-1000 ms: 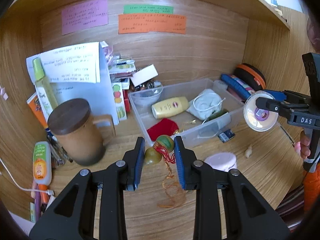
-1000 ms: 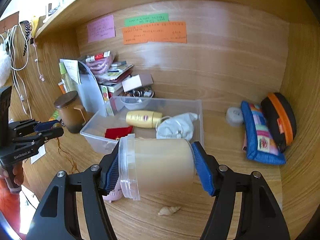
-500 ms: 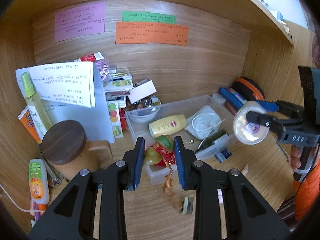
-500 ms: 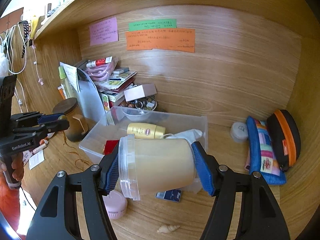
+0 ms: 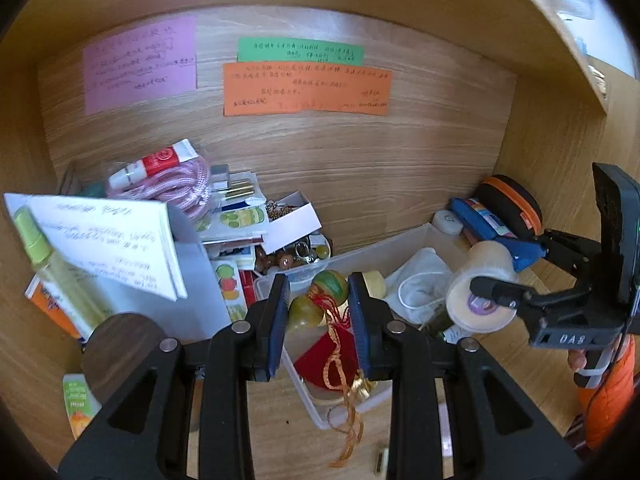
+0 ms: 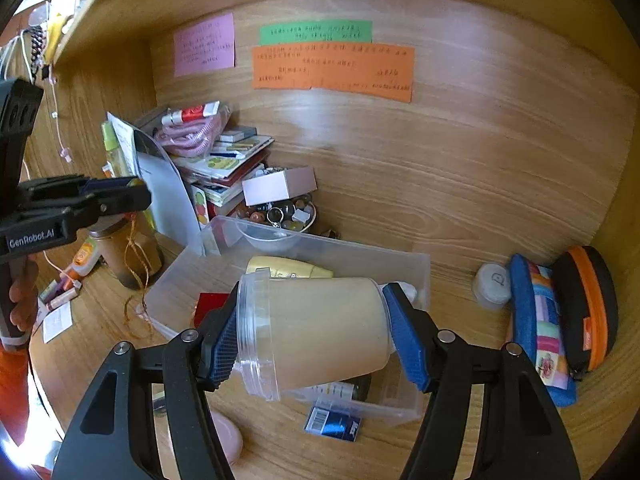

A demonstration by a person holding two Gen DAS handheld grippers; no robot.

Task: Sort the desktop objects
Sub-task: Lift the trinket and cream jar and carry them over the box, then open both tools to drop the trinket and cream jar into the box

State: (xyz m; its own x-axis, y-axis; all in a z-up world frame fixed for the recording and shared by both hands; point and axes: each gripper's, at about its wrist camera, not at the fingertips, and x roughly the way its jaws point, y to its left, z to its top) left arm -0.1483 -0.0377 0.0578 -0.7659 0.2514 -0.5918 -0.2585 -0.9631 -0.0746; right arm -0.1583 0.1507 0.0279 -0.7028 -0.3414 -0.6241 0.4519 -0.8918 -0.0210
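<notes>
Gourd charm (image 5: 320,300), green and yellow with red cord and gold tassel, is clamped between the left gripper (image 5: 319,312) fingers, hanging over the clear plastic bin (image 6: 416,268) on the counter (image 6: 460,432). Right gripper (image 6: 312,340) fingers grip a translucent lidded jar (image 6: 316,332) sideways, above the bin's near edge. Bin holds a yellow tube (image 6: 288,269) and a red pouch (image 5: 320,360).

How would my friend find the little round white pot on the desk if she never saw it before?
Look along the wooden desk to its right back corner, where a black pouch with an orange zip and a blue patchwork pouch lean together. Just left of the blue one, beside the clear plastic bin, stands the small white pot. It is the only round, plain white thing there.
</notes>
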